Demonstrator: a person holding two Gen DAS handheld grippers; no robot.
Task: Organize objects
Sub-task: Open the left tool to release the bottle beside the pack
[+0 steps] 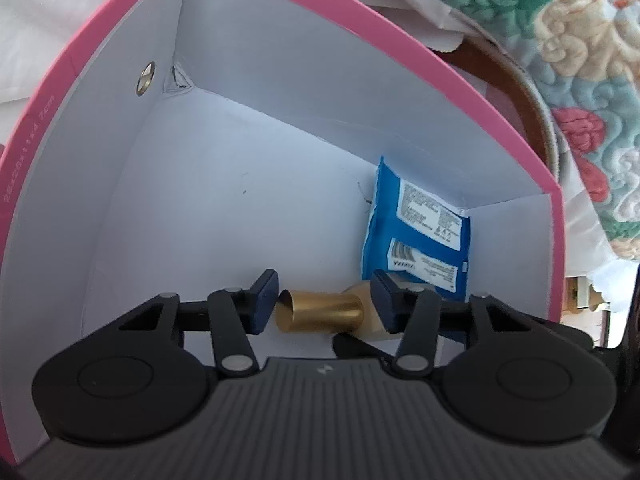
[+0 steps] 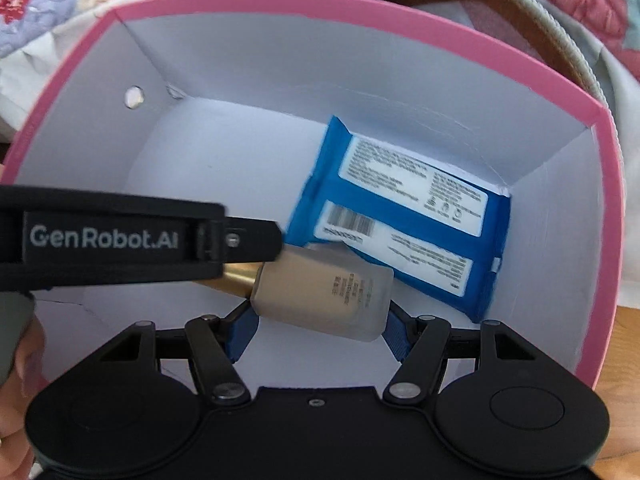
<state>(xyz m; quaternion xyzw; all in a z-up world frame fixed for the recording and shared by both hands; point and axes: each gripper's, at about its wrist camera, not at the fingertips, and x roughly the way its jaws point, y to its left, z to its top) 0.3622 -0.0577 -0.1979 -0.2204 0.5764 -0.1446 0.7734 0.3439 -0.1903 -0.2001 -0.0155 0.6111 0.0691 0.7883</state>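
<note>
A pink box (image 1: 36, 136) (image 2: 320, 0) with white inner walls lies below both grippers. A blue wipes pack (image 1: 416, 232) (image 2: 408, 216) lies flat on the box floor by the right wall. My right gripper (image 2: 320, 332) is shut on the frosted beige body of a foundation bottle (image 2: 324, 296), held sideways just above the floor. The bottle's gold cap (image 1: 320, 314) (image 2: 240, 278) lies lengthwise between the pads of my left gripper (image 1: 324, 278). Those pads stand close at either end of the cap, and I see no clear press. One finger (image 2: 248, 240) of the left gripper crosses over the cap in the right wrist view.
A metal snap (image 1: 146, 78) sits in the box's left wall near the far corner. A quilted floral cover (image 1: 568, 60) and a brown round rim (image 2: 500, 8) lie behind and to the right of the box. A hand (image 2: 16, 360) shows at the lower left.
</note>
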